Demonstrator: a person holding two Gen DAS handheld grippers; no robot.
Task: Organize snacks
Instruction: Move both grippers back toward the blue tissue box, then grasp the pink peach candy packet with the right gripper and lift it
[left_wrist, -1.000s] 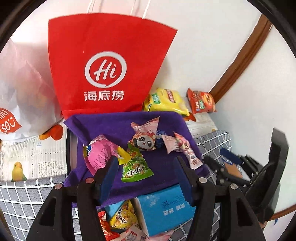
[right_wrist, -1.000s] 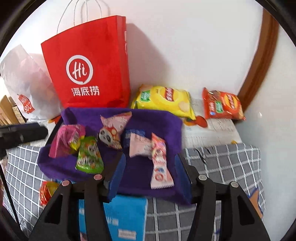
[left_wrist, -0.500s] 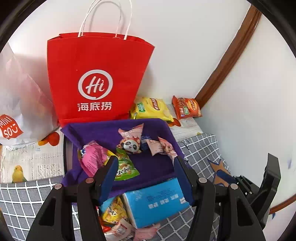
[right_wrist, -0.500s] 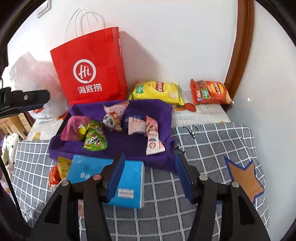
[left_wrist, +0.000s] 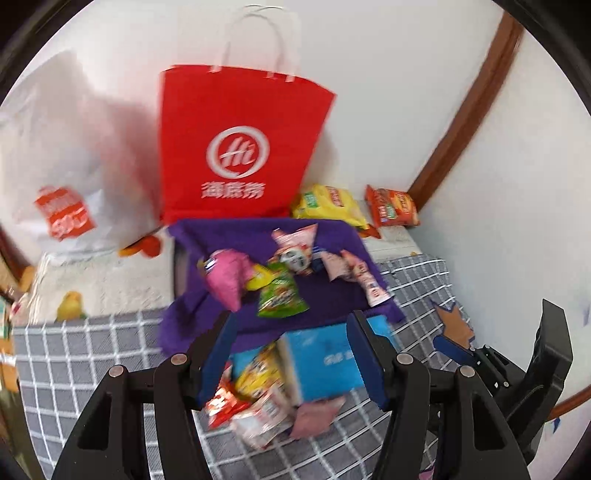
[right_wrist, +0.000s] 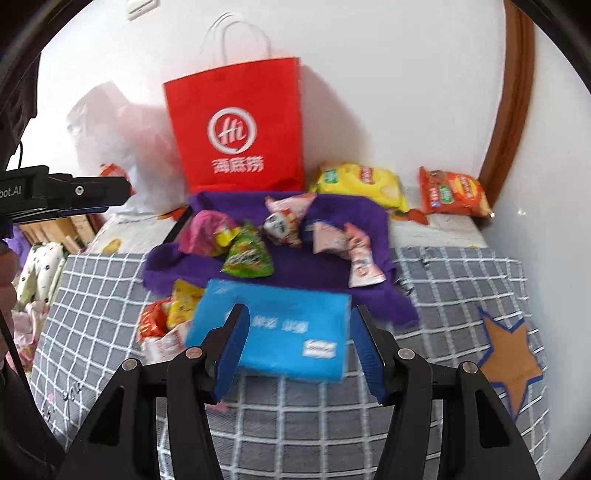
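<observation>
White walls back a grey checked bedcover (right_wrist: 461, 280) where snack packets are strewn on a purple cloth (right_wrist: 306, 273) before a red paper bag (right_wrist: 236, 129). Both the left gripper (left_wrist: 291, 354) and right gripper (right_wrist: 295, 343) are seen released, nothing between the jaws. One packet should be approached squarely and pinched at its flat edge (crinkly foil may slip). More packets lie beside a blue tissue pack (right_wrist: 273, 328); a green packet (right_wrist: 247, 258) is glossy and puffed.

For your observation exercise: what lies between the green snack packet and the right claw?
In the right wrist view, the blue tissue pack lies between the green snack packet and the right claw.
</observation>
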